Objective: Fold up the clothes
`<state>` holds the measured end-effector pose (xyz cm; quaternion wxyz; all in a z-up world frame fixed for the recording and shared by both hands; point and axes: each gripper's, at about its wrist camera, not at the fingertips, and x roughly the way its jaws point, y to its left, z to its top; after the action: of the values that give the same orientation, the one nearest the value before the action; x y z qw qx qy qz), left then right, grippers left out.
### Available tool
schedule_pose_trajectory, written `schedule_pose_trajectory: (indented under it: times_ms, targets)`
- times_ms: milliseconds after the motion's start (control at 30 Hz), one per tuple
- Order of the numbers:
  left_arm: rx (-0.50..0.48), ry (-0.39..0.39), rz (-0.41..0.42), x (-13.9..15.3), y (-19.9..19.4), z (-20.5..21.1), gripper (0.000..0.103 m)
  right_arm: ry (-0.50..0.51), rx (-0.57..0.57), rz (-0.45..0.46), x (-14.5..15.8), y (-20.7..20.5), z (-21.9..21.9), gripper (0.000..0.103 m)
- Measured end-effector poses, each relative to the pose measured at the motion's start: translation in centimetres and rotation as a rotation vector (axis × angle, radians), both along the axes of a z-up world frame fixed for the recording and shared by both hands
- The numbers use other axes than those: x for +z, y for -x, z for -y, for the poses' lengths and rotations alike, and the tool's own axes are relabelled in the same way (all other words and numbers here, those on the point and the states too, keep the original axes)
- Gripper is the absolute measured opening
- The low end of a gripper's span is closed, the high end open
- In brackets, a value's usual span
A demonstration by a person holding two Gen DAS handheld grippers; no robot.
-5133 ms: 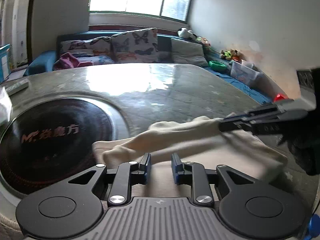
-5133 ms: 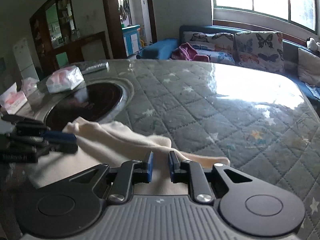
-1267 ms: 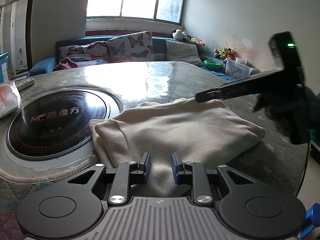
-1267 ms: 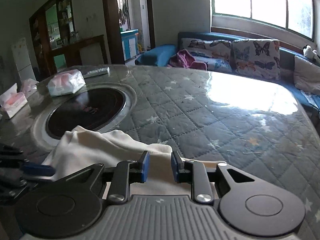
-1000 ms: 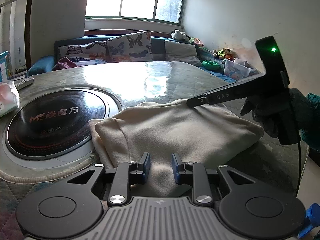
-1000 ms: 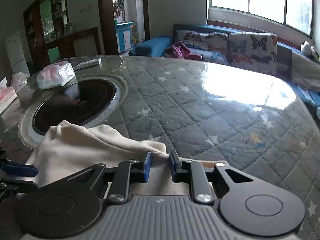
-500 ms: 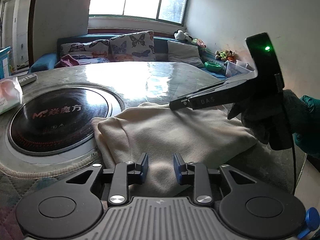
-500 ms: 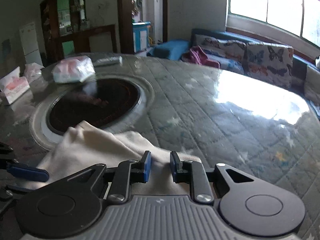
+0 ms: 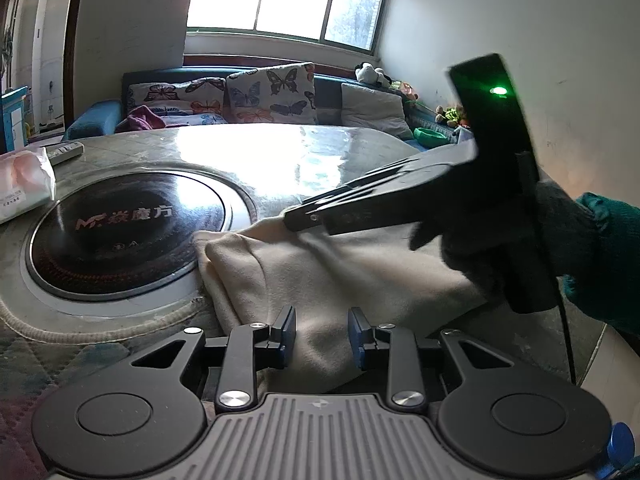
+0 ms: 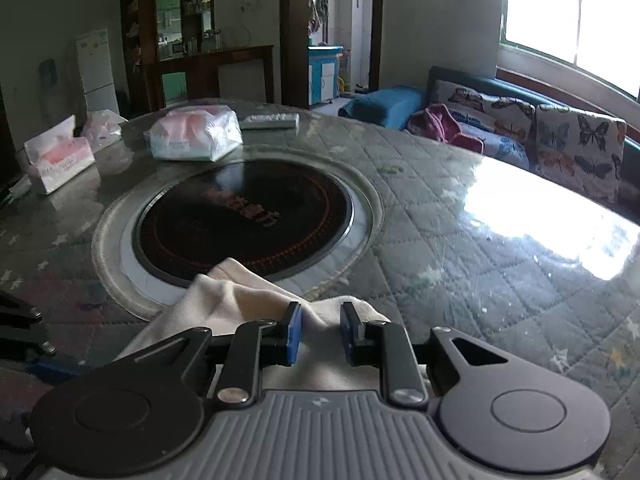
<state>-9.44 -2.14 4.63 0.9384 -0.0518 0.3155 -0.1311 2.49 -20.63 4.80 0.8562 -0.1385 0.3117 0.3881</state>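
Note:
A cream folded garment [image 9: 340, 276] lies on the quilted table beside the round black hotplate [image 9: 120, 224]. My left gripper [image 9: 322, 338] is open, its pads low over the garment's near edge, holding nothing. My right gripper [image 10: 320, 338] is open over the garment's far edge [image 10: 240, 292]. In the left wrist view the right gripper [image 9: 296, 220] reaches in from the right, its tips resting at the garment's far left corner, held by a gloved hand [image 9: 560, 236].
The hotplate [image 10: 244, 220] sits in a pale ring set into the table [image 10: 480, 272]. Tissue packs [image 10: 196, 132] and a tissue box [image 10: 56, 156] stand at the far left, a remote [image 10: 270, 121] behind them. A sofa with butterfly cushions [image 9: 264, 94] lies beyond the table.
The right gripper has swept left across the garment toward the hotplate and turned its view left. The garment's far corner has shifted with it. The left gripper has stayed at the near edge.

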Motion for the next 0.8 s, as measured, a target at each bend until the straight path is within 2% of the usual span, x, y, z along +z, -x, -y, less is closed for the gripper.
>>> schedule_pose_trajectory:
  times_ms: [233, 400, 633, 733, 800]
  targets:
    - [0.06, 0.029, -0.008, 0.0, 0.1, -1.5, 0.031, 0.006, 0.047, 0.044, 2.2, 3.4, 1.9, 0.02]
    - [0.089, 0.029, -0.025, -0.7, 0.2, -2.4, 0.031, 0.034, 0.129, 0.06, 3.0, 7.1, 2.6, 0.021]
    - [0.134, 0.032, -0.021, -0.5, 1.0, -3.8, 0.032, 0.062, 0.259, 0.055, 2.6, 11.4, 0.9, 0.026]
    - [0.165, 0.039, -0.019, -0.4, 1.6, -4.7, 0.031, 0.092, 0.315, 0.084, 2.0, 12.9, -0.4, 0.032]
    - [0.19, 0.042, -0.02, -0.2, 1.8, -5.4, 0.031, 0.116, 0.346, 0.117, 1.6, 13.9, -1.2, 0.033]
